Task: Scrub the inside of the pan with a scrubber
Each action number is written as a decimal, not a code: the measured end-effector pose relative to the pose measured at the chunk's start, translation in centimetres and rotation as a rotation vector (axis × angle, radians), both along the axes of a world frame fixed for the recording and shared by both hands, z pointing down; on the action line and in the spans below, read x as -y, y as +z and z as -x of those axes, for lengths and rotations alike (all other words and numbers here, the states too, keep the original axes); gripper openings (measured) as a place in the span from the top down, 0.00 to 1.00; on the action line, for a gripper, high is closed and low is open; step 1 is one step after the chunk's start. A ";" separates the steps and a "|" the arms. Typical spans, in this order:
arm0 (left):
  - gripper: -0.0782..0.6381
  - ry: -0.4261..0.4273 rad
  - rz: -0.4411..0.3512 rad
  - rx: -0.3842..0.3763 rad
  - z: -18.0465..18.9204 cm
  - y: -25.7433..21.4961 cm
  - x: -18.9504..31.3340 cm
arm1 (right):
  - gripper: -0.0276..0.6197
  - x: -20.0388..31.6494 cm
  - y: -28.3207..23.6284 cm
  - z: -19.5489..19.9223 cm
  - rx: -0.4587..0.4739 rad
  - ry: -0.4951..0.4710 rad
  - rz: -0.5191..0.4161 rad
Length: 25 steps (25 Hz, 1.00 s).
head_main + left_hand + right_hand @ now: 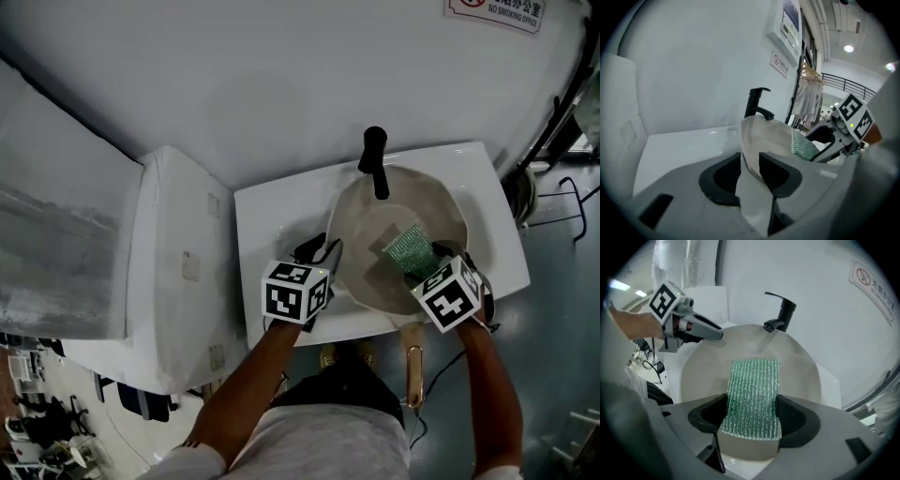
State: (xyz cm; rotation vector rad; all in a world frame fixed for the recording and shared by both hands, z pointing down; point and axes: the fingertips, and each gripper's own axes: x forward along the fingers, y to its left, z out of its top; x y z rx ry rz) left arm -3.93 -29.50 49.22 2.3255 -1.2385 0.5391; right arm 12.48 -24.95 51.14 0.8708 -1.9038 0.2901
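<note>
Looking along the left hand-held gripper (750, 161) alone shows it seemingly clamping pan (774, 135)

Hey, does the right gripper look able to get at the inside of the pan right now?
Probably yes: the right gripper, shut on the scrubber, reaches into the pan; the left gripper grips the rim aside, and the faucet overhangs only the far edge.

Dim cool light; fisheye dark corners; ceiling lamp (848, 48) glare
</note>
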 end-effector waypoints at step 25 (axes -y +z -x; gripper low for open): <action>0.70 0.079 -0.471 -0.191 1.6 -18.6 -3.8 | 0.43 -1.2 -17.8 5.0 0.433 -0.040 -0.415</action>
